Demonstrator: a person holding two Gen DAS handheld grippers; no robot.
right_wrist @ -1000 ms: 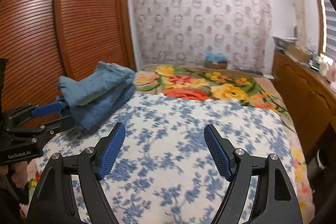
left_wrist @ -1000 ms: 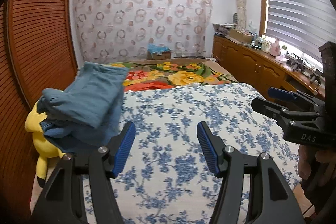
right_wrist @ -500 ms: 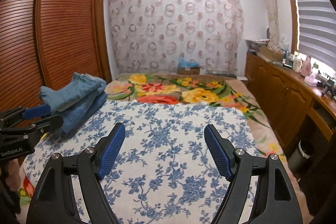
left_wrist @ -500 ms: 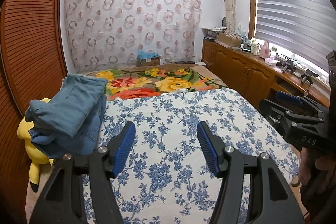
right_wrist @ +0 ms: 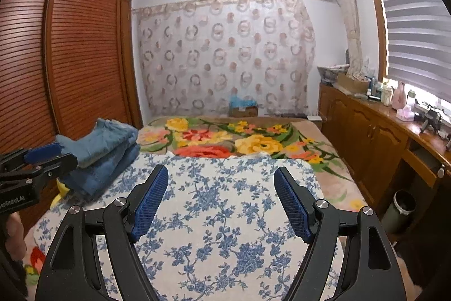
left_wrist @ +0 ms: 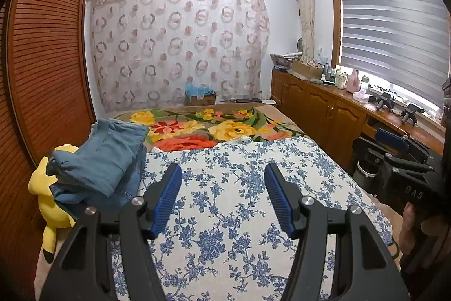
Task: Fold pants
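Folded blue denim pants (left_wrist: 104, 160) lie in a stack at the bed's left edge, partly over a yellow plush toy (left_wrist: 48, 188); they also show in the right wrist view (right_wrist: 104, 151). My left gripper (left_wrist: 222, 185) is open and empty, held above the blue-flowered sheet (left_wrist: 225, 216), right of the pants and apart from them. My right gripper (right_wrist: 221, 188) is open and empty above the same sheet (right_wrist: 222, 230). Each gripper shows at the edge of the other's view: the right one (left_wrist: 394, 143), the left one (right_wrist: 42, 157).
A flowered blanket (left_wrist: 214, 126) covers the far half of the bed. A slatted wooden wardrobe (left_wrist: 42, 75) stands along the left. Wooden cabinets (left_wrist: 324, 109) with bottles run along the right under the window. A bin (right_wrist: 400, 210) stands by the bed.
Both grippers have pulled back and risen away from the folded pants. The pants stay where they lie on the bed's left edge.
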